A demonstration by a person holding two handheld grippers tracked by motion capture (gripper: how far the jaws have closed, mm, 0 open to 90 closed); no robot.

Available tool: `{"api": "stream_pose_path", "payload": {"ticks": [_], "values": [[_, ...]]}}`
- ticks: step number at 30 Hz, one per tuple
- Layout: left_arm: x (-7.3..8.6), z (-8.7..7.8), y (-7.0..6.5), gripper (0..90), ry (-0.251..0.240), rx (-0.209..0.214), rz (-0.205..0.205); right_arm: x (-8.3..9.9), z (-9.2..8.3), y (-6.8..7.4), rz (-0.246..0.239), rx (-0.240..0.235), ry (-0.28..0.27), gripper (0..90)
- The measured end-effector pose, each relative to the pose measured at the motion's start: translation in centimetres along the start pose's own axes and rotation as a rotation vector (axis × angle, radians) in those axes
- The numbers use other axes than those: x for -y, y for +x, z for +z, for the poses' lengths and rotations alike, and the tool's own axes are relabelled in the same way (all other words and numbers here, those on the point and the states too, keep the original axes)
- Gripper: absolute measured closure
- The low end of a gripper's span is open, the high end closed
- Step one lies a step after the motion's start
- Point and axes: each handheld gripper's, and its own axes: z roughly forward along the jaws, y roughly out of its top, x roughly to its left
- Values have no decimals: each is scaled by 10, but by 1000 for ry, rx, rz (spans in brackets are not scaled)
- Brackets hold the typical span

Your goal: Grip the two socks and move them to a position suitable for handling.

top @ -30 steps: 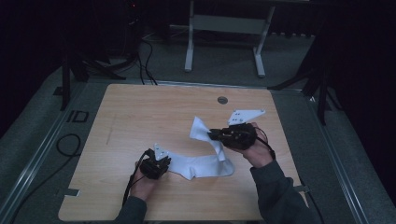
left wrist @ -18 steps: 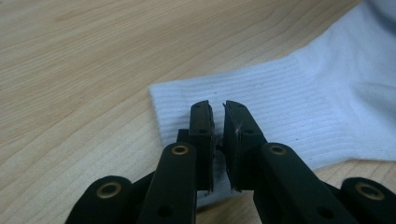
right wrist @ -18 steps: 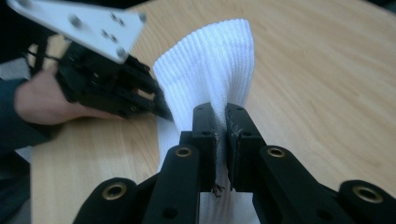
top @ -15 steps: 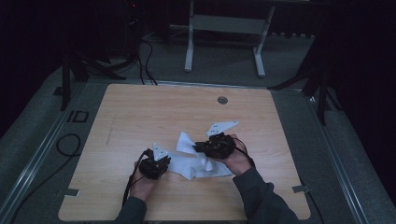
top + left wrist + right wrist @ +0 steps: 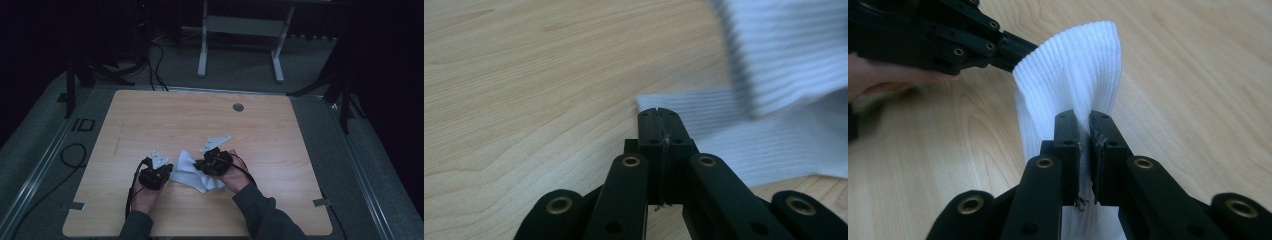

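A white ribbed cloth point(image 5: 187, 170) lies partly folded on the wooden table point(image 5: 150, 125), between my two grippers. My left gripper point(image 5: 167, 175) sits at the cloth's left edge. In the left gripper view its jaws point(image 5: 659, 112) are pressed tight together over the corner of the cloth point(image 5: 774, 145), having just closed further. My right gripper point(image 5: 201, 164) is shut on a raised fold of the cloth point(image 5: 1073, 65), which bunches between its jaws point(image 5: 1084, 117). The left gripper point(image 5: 1013, 50) meets that fold's far edge in the right gripper view.
A round cable hole point(image 5: 238, 107) sits near the table's far edge. Behind the table stands a grey metal frame point(image 5: 240, 25), and cables point(image 5: 70, 155) lie on the floor at the left. Bare wood stretches across the far half of the tabletop.
My right gripper has carried its end of the cloth leftward and down toward the left gripper, folding the cloth over. The left hand has stayed in place.
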Motion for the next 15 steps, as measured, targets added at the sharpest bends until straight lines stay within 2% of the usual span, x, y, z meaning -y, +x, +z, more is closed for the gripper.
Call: {"api": "stream_pose_path", "payload": {"ticks": [3,8,15], "values": [[1,0,2,895,11,-7,-6,-1,13,1,30,-2,34,833],[2,1,4,895,24,-12,-18,-1,26,3,52,-9,63,831],[2,3,2,895,39,-10,-10,3,41,6,82,-16,94,827]]}}
